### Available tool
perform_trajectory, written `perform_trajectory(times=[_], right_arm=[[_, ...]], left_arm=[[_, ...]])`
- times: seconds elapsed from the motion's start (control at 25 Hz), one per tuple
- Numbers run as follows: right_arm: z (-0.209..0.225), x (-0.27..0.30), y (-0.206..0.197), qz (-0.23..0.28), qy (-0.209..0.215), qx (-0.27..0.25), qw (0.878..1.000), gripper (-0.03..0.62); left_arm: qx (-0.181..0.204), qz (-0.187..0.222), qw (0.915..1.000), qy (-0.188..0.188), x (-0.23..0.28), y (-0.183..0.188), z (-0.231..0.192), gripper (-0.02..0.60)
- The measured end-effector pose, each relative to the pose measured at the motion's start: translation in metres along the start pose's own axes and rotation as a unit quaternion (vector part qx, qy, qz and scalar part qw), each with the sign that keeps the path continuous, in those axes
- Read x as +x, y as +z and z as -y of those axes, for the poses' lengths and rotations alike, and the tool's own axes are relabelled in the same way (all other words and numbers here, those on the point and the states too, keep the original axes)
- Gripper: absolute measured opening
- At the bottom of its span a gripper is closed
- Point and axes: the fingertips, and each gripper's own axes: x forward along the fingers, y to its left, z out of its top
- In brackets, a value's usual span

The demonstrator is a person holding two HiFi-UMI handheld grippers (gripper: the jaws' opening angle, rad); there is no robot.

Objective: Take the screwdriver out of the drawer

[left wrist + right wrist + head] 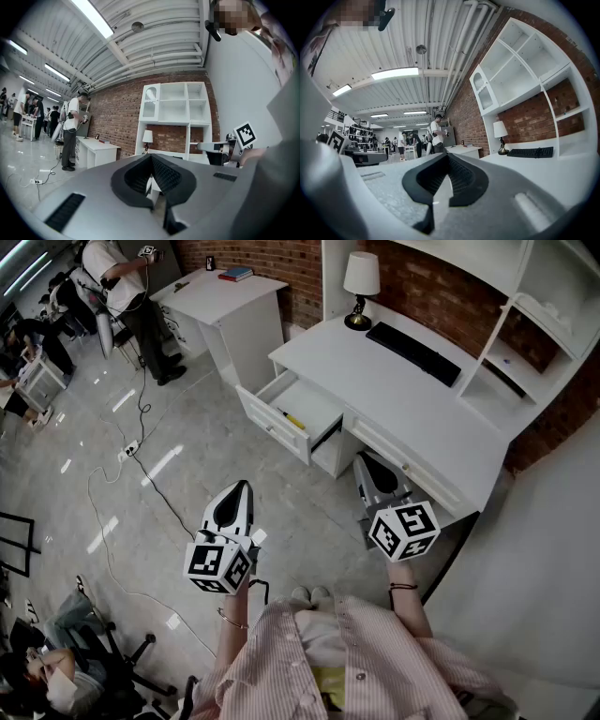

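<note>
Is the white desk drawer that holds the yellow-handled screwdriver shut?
No, the white desk drawer stands pulled out, the yellow-handled screwdriver lying visible inside.

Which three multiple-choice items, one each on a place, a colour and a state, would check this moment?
1. Where is the screwdriver? A on the desk top; B in the open drawer; C on the floor.
2. What colour is its handle? A red; B yellow; C blue.
3. The right hand-held gripper is: A shut and empty; B wide open; C shut on the screwdriver.

Answers: B, it lies inside the pulled-out drawer; B, the handle shows yellow in the head view; A, its jaws meet with nothing between them.
</note>
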Motion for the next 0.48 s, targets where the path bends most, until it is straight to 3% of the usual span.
perform_trajectory(times=[0.48], right_arm=[[0.014, -0.001, -0.007, 0.005, -0.009, 0.001, 1.000, 0.005]], left_arm=[[-0.008, -0.003, 0.9999, 0.013, 0.005, -0.010, 0.004, 0.000]])
